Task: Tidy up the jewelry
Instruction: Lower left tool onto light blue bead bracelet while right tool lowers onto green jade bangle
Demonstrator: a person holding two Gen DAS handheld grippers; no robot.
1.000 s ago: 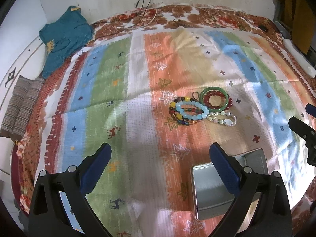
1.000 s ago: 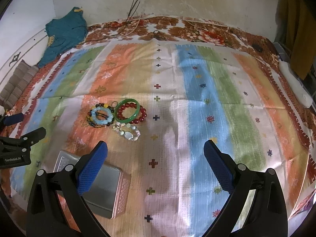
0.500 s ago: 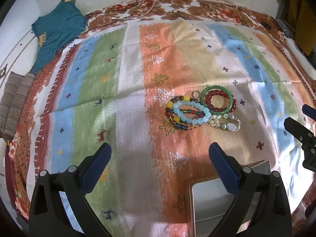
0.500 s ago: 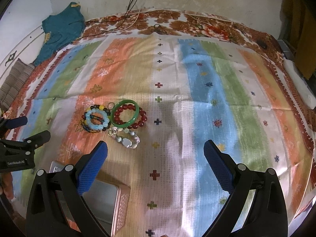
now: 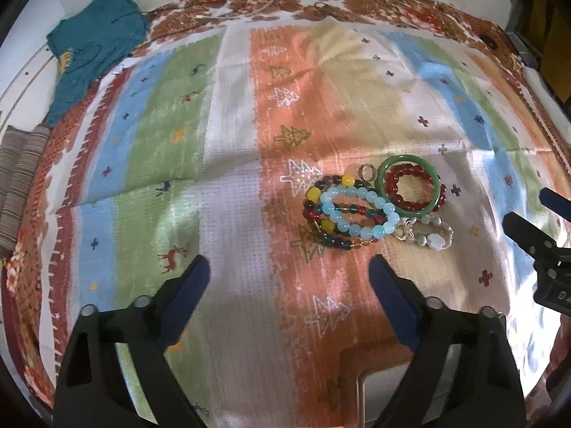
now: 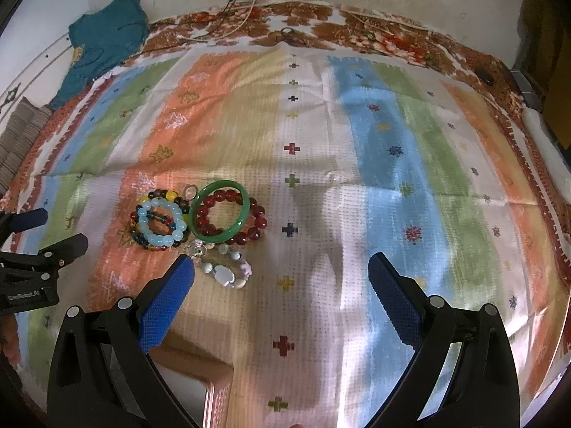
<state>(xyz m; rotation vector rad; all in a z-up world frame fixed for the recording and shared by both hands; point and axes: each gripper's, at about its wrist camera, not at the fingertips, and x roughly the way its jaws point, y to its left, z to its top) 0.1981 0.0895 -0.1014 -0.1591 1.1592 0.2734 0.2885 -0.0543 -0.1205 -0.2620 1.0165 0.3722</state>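
A pile of jewelry lies on the striped cloth: a green bangle (image 5: 434, 179) (image 6: 243, 216) over a dark red bead bracelet (image 5: 396, 199) (image 6: 258, 223), a light blue bead bracelet (image 5: 358, 230) (image 6: 157, 239) on a multicolour bead bracelet (image 5: 312, 196), a pale stone bracelet (image 5: 437, 239) (image 6: 225, 276) and a small ring (image 5: 367, 172). My left gripper (image 5: 289, 278) is open and empty, just in front and left of the pile. My right gripper (image 6: 280, 273) is open and empty, in front and right of it. A metal tin (image 5: 382, 396) (image 6: 200, 388) sits near the bottom edge.
The striped cloth (image 5: 232, 178) covers a bed with a floral sheet (image 5: 357, 0). A teal garment (image 5: 92, 46) lies at the back left, striped folded fabric (image 5: 18, 178) at the left edge. Cables (image 6: 228, 32) lie at the back by the wall.
Both grippers have moved forward toward the jewelry pile, which now looks larger and closer. The tin has slipped toward the bottom edge of both views. Both grippers stay open.
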